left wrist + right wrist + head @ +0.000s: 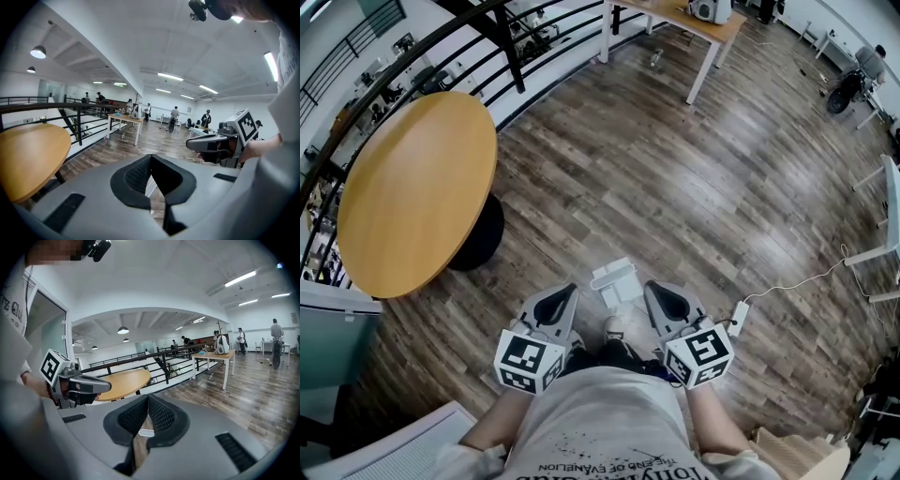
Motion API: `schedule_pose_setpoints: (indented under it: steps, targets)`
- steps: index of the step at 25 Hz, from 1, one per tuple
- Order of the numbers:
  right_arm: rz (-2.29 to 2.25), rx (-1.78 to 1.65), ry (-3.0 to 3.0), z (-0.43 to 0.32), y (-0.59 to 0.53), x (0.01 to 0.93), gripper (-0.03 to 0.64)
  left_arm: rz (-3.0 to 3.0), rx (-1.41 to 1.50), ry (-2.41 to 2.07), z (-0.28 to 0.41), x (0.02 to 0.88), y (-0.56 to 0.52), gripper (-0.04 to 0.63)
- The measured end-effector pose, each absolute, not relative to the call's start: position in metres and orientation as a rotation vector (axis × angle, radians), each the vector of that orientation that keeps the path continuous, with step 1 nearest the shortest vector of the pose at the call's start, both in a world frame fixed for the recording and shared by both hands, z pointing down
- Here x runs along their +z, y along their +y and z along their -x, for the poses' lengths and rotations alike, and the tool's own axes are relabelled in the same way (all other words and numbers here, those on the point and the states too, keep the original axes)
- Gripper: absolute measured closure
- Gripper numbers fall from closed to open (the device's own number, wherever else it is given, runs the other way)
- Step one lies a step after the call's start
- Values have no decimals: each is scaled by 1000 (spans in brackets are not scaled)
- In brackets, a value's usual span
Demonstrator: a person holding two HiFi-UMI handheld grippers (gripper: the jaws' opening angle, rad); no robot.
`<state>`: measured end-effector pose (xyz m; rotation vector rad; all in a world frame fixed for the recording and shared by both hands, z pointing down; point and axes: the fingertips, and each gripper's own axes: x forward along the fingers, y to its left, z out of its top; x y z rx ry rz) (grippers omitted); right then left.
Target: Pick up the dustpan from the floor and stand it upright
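A pale grey dustpan lies on the wood floor just ahead of the person's feet. It shows between the two grippers in the head view. My left gripper hangs above the floor to its left, jaws shut with nothing in them. To the dustpan's right, my right gripper is also shut and empty. In the left gripper view the dark pads meet at the tips, and the right gripper shows beside them. A white sliver of the dustpan shows below the closed pads in the right gripper view.
A round wooden table on a black base stands to the left, by a black railing. A rectangular table stands far ahead. A white power strip with its cable lies at the right, near white chair legs.
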<state>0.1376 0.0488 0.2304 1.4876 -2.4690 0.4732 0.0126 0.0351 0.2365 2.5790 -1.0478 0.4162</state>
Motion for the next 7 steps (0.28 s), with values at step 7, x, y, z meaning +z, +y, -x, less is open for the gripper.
schedule_pose_setpoints:
  steps: [7]
  targets:
    - [-1510,489,-2463,-146,48,233,591,-2562,463,-1006,-16,248,42,571]
